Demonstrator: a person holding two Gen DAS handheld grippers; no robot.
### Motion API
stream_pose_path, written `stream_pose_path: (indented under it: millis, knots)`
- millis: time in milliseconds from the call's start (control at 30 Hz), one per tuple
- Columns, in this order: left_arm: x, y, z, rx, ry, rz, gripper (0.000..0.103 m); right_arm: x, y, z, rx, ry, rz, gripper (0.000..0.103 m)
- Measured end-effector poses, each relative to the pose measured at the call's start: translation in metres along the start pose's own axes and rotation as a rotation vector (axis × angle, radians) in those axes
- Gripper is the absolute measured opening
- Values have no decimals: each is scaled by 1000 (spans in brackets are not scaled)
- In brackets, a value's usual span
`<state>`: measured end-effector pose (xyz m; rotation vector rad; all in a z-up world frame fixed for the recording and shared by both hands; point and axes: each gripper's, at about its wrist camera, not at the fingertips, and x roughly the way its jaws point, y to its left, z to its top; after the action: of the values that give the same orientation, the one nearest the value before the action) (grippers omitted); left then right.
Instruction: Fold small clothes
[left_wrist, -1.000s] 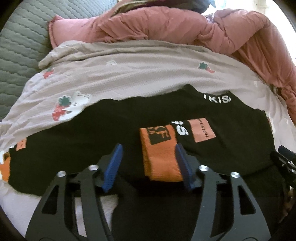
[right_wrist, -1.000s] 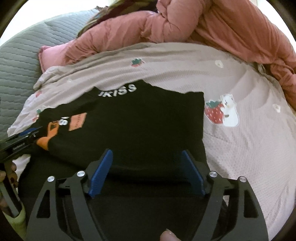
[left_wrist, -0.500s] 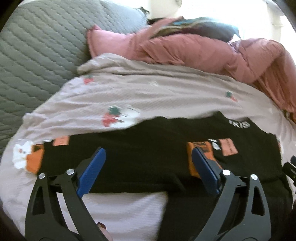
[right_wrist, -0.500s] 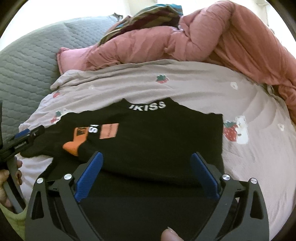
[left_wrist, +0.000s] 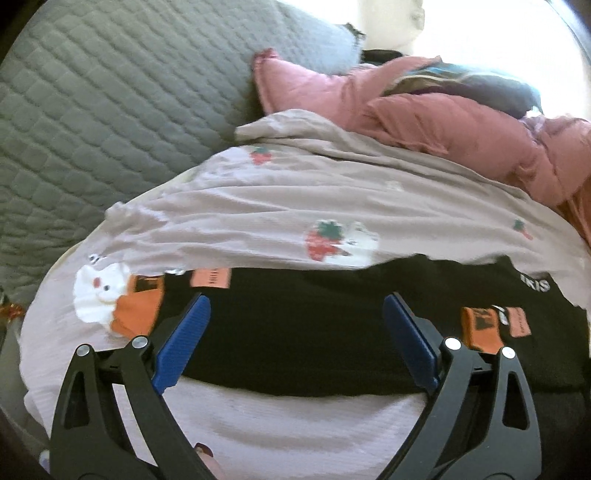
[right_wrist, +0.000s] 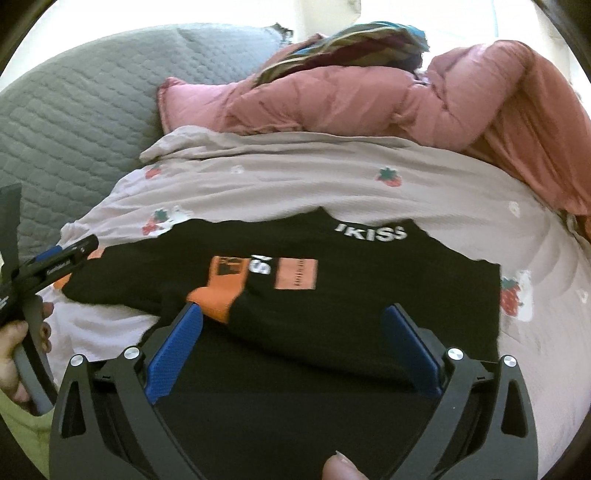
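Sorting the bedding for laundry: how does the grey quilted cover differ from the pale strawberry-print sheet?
The grey quilted cover is plain with stitched diamonds; the pale strawberry-print sheet is printed and rumpled. The black garment with orange patches lies on the sheet, not the cover. Both lie spread over the bed.

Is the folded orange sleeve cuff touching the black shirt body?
Touching. In the right wrist view the orange sleeve cuff lies flat across the black shirt, overlapping it with no gap.
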<state>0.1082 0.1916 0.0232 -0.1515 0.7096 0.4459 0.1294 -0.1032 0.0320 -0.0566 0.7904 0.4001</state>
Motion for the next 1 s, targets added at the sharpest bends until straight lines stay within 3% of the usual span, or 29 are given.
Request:
stream_pose_path:
  millis: [500, 767, 1000]
  knots:
    - [18, 68, 0, -174, 57, 107, 88, 21, 67, 23, -116, -10, 86, 98]
    - [34, 106, -12, -294, 136, 177, 88, 31, 83, 32, -134, -12, 111, 98]
    - [55, 121, -24, -373, 215, 143, 88, 42, 92, 29, -147, -3, 124, 98]
